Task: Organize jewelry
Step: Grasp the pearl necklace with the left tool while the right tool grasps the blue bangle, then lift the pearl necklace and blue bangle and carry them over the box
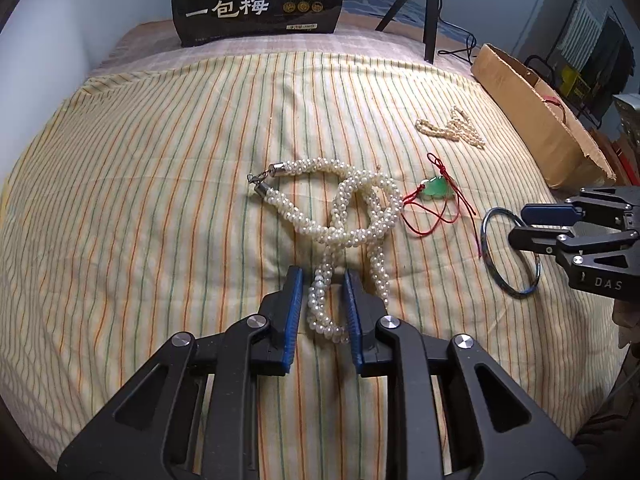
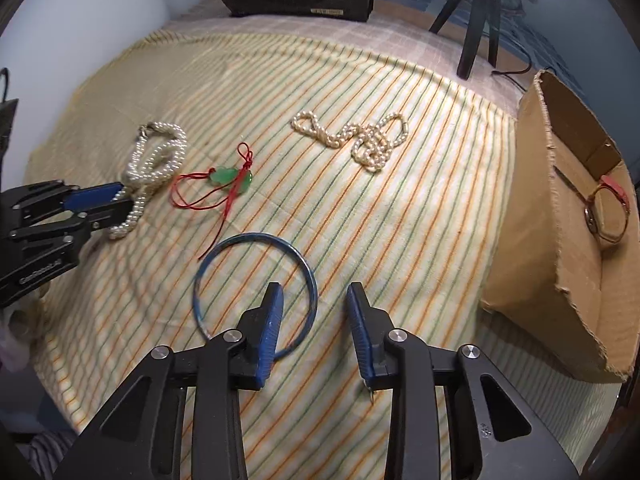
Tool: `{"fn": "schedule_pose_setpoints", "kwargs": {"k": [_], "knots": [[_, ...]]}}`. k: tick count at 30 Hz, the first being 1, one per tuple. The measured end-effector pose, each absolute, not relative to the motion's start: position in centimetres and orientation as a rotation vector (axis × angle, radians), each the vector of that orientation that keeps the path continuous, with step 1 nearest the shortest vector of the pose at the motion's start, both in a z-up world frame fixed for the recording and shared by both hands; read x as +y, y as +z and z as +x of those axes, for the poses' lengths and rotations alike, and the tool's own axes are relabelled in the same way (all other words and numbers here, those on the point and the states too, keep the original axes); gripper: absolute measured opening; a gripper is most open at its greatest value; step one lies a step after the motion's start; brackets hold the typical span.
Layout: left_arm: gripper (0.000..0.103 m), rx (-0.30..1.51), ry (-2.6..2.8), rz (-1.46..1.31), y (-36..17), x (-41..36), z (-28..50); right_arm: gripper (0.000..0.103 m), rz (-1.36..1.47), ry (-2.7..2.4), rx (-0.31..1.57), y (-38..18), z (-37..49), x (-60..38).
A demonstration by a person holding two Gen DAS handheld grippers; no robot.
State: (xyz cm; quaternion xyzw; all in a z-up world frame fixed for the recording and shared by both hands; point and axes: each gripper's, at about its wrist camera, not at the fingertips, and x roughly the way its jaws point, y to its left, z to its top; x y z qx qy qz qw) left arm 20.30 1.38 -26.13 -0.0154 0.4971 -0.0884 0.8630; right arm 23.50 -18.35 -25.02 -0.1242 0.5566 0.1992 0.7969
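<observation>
Right wrist view: one bracelet [image 2: 606, 216] lies in the box [image 2: 560, 240] at right; necklaces, pendant and bangle [image 2: 256, 292] remain, both fingers released.

Home bedroom, striped bedsheet [image 1: 160, 160], clothes rack [image 1: 592, 56]

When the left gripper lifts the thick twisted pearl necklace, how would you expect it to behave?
The thick pearl necklace lies in crossed, limp loops, so it will probably sag and dangle from the left gripper. Its round, glossy beads look slippery; the rope may slide between the pads. Being several strands thick, it is likely fairly heavy for its size.
</observation>
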Motion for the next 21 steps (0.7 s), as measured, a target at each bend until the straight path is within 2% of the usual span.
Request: {"fn": "schedule_pose_setpoints", "kwargs": {"k": [3,6,7,10,21], "knots": [[0.013,1.025,-0.181,-0.017,-26.1,1.1,20.2,0.027,-0.262,0.429,1.194,-25.1,23.6,-18.2],[0.006,1.017,-0.174,-0.027,-26.0,1.1,20.2,0.015,-0.257,0.435,1.193,-25.0,23.6,-18.1],[0.006,1.017,-0.173,-0.04,-26.0,1.2,20.2,0.009,-0.253,0.437,1.194,-25.0,23.6,-18.1],[0.006,1.013,-0.174,-0.075,-25.8,1.6,20.1,0.005,-0.242,0.436,1.192,-25.0,23.8,-17.8],[0.006,0.955,-0.171,-0.161,-23.2,3.3,18.4,0.003,-0.176,0.452,1.154,-23.4,22.6,-18.2]]}}
